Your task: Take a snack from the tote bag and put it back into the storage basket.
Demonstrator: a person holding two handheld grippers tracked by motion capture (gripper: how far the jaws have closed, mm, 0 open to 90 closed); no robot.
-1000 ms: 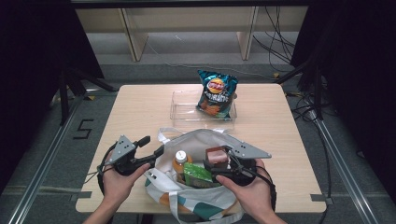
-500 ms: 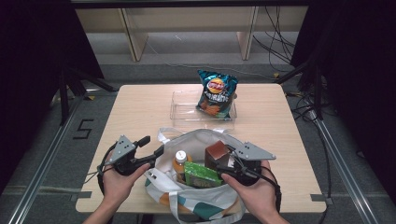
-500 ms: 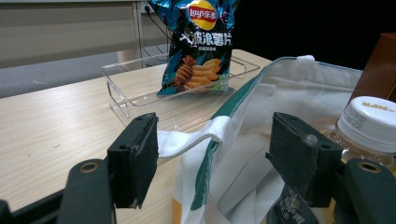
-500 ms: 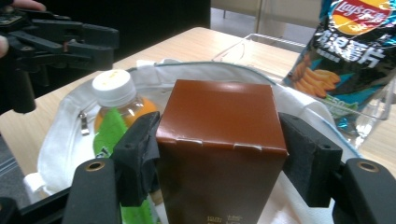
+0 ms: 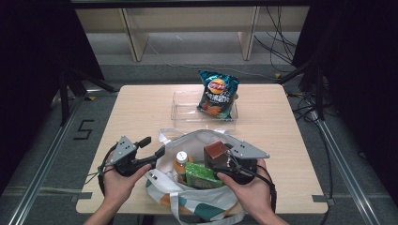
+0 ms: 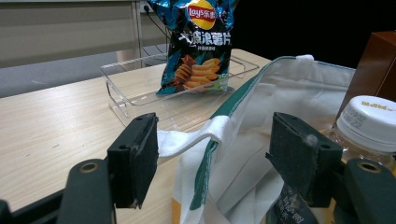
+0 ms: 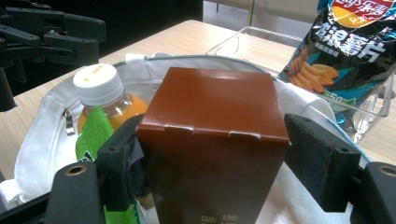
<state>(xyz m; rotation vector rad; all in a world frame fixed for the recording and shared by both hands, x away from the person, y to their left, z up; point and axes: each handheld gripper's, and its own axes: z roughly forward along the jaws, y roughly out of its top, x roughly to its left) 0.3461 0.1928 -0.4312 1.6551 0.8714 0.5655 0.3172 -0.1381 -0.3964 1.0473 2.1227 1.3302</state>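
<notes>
A white tote bag [image 5: 199, 199] with green trim lies at the table's near edge. In it stand a brown box [image 5: 215, 151], an orange drink bottle [image 5: 180, 159] and a green packet [image 5: 202, 174]. My right gripper [image 5: 220, 161] is open, its jaws on either side of the brown box [image 7: 212, 140] and close against it. To the bag's left my left gripper [image 5: 157, 151] is open, and the bag's white rim [image 6: 201, 135] lies between its jaws. The bottle's white cap [image 6: 369, 121] shows just past the right-hand jaw.
A clear plastic tray [image 5: 187, 110] sits at the table's middle back, with a blue chips bag [image 5: 217, 93] standing in it. Bare tabletop [image 5: 141, 112] lies on both sides of the tray. Shelving and cables stand beyond the far edge.
The right gripper has shifted slightly at the brown box. The left gripper and the bag have stayed where they were.
</notes>
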